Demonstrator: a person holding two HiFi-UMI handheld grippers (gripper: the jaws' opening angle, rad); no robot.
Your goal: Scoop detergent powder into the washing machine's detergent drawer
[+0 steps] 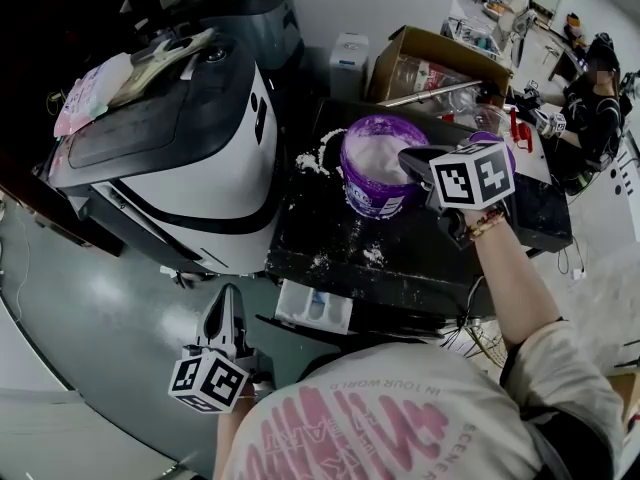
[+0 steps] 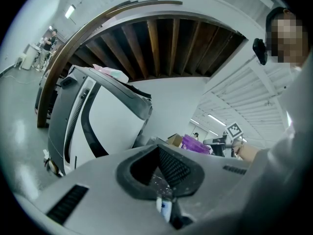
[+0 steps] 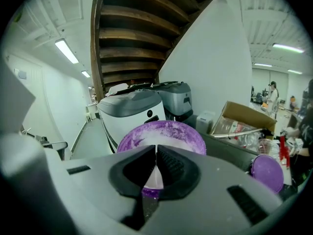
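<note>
At lower left of the head view the left gripper [image 1: 225,318] is hanging with its jaws pressed together and nothing between them. It is giving no help to the tub. To its right, at lower centre, a pale tray with a blue part [image 1: 312,306] is poking out below the black table [image 1: 400,258]. I am taking it for the detergent drawer, though I cannot be sure.

At centre right the right gripper [image 1: 410,158] is reaching over the rim of the purple detergent tub [image 1: 385,163]. Its jaws are pinching a thin white strip [image 3: 154,175], seemingly the scoop's handle.

The handle is sitting far out at the tips, so a loaded scoop may be twisting or slipping as it lifts. Dragging the scoop on the rim could be tipping the unsteadied tub. The carry across to the drawer is likely to be shedding powder, since white spill [image 1: 318,158] is already lying beside the tub.

The tub is holding white powder well up its walls. At upper right the cardboard box [image 1: 440,53] is holding clear plastic packaging. The tub's purple lid [image 3: 267,173] is lying off to the right.
</note>
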